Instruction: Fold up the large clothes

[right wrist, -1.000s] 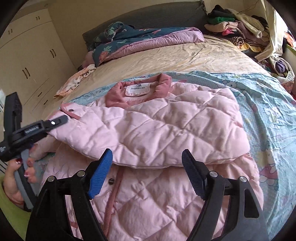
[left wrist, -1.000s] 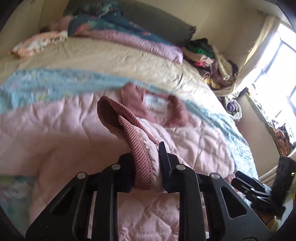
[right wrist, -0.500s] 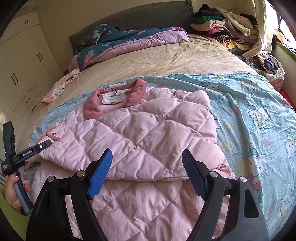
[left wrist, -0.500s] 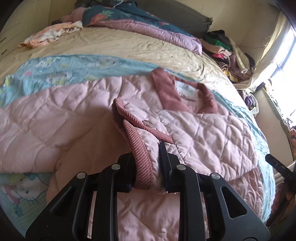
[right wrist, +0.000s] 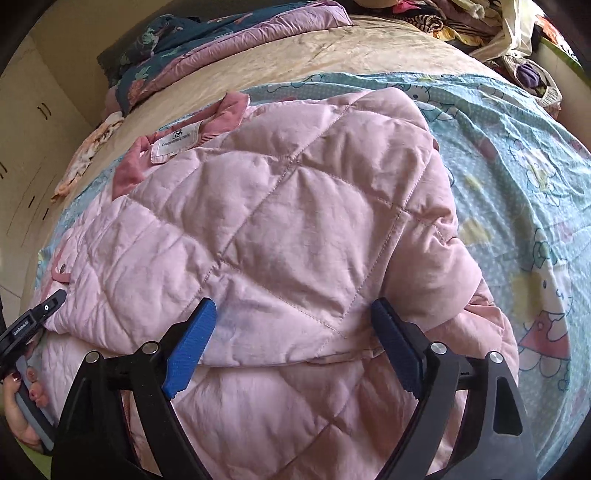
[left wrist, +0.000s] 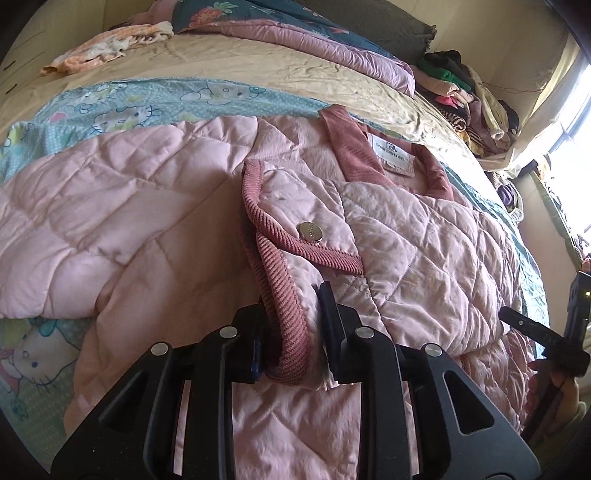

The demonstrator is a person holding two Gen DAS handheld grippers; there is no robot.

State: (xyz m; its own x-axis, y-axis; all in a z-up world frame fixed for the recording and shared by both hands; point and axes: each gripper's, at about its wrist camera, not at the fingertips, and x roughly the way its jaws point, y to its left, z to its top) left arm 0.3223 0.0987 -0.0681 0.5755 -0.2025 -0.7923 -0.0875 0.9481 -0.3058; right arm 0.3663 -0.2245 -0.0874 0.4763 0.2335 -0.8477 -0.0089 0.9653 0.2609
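On the bed (left wrist: 229, 66) our pink quilted jacket (right wrist: 280, 229) fills mid-frame, puffy, soft, probably slippery; the left gripper (left wrist: 293, 325), loosening, pinches its firmer ribbed cuff (left wrist: 284, 314), while the right gripper (right wrist: 295, 354) opens empty.

One pink quilted jacket (left wrist: 424, 236), one collar label (left wrist: 393, 157), one metal snap button (left wrist: 311, 232). One cartoon-print blue sheet (right wrist: 517, 155). One folded floral quilt (left wrist: 295, 26). One clothes heap (left wrist: 465, 92). One small peach garment (left wrist: 107, 46). Two grippers: left gripper (left wrist: 291, 332), right gripper (right wrist: 295, 350).
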